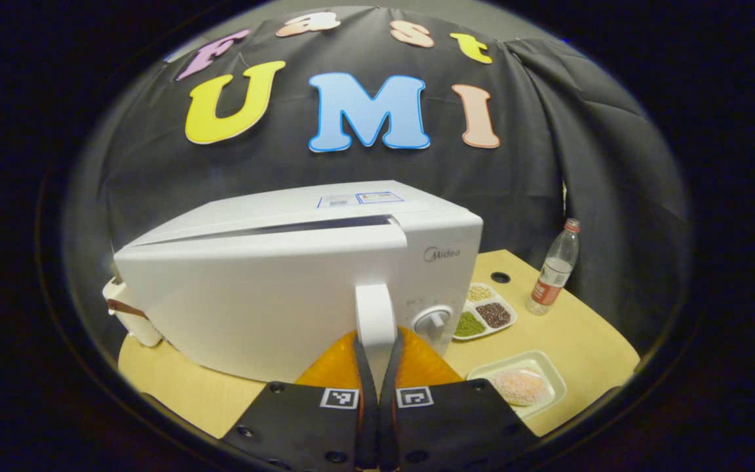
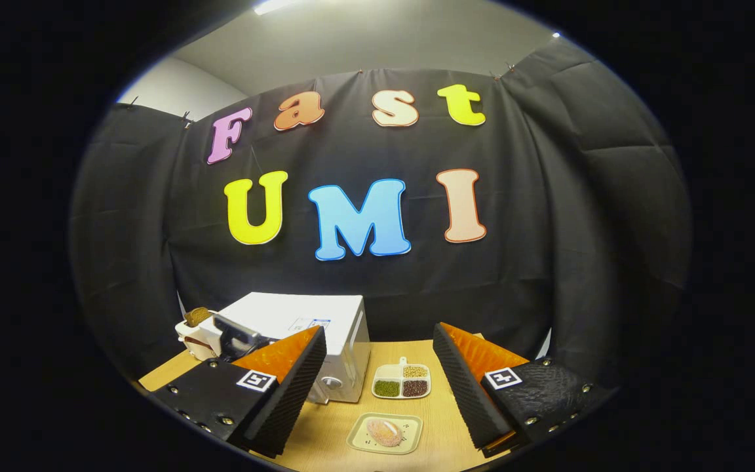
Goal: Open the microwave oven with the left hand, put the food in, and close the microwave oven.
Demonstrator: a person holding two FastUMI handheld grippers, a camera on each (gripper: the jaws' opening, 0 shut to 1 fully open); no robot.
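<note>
Dim booth — overhead light, edges bowed, sharp.

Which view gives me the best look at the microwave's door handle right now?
The left gripper view: the door handle stands close and centred, clamped between the left tongs, with the door ajar. In the right gripper view the microwave is small and far, its front partly behind one finger of the open right tongs; I cannot make out the handle there.
</note>
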